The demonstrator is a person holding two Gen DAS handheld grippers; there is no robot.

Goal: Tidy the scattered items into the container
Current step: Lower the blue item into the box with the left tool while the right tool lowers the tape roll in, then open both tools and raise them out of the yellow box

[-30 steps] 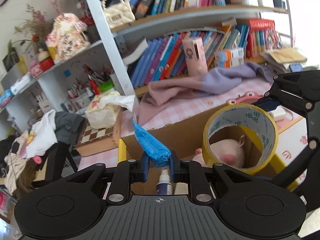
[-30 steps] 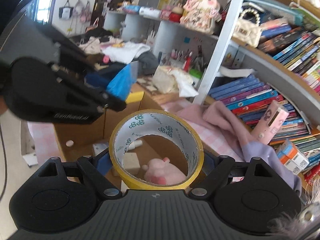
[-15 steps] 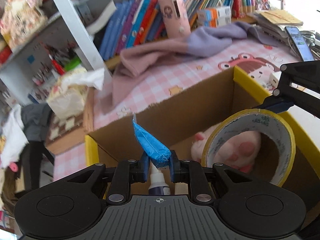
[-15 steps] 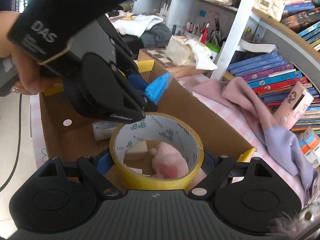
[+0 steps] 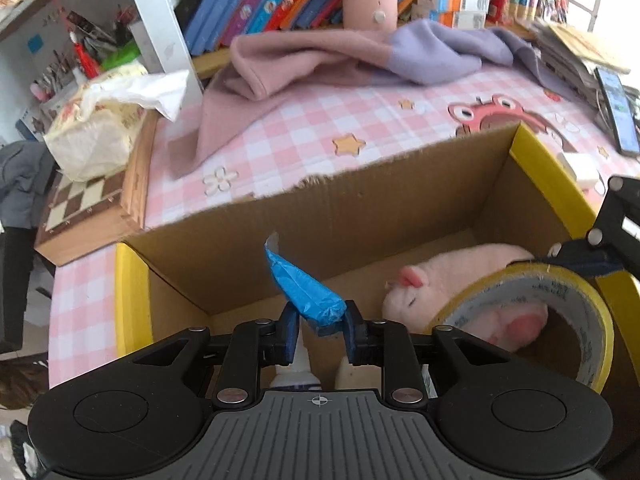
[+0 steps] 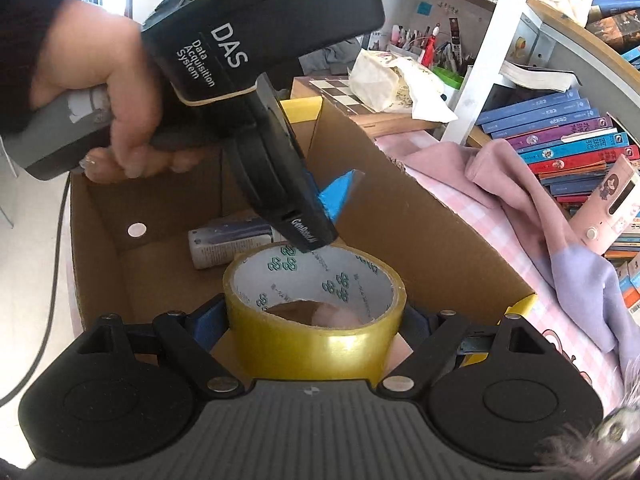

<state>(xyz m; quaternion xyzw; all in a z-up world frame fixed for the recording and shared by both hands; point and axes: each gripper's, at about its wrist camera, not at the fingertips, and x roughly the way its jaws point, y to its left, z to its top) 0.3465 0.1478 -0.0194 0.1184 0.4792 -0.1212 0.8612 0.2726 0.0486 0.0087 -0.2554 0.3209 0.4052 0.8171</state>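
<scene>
Two tools hang over the open cardboard box [image 5: 360, 208] on the counter [image 5: 320, 128]. On the left, the left tool [image 5: 319, 330] has a blue packet [image 5: 308, 292] between its jaws, which are opening; the packet's long axis slants up and far-left, the box floor directly beneath. To the right, the right tool [image 6: 316, 320] clamps a yellow tape roll [image 6: 316, 320] across its width, above the pink plush toy [image 5: 460, 276] inside. Both drops look straight down.
</scene>
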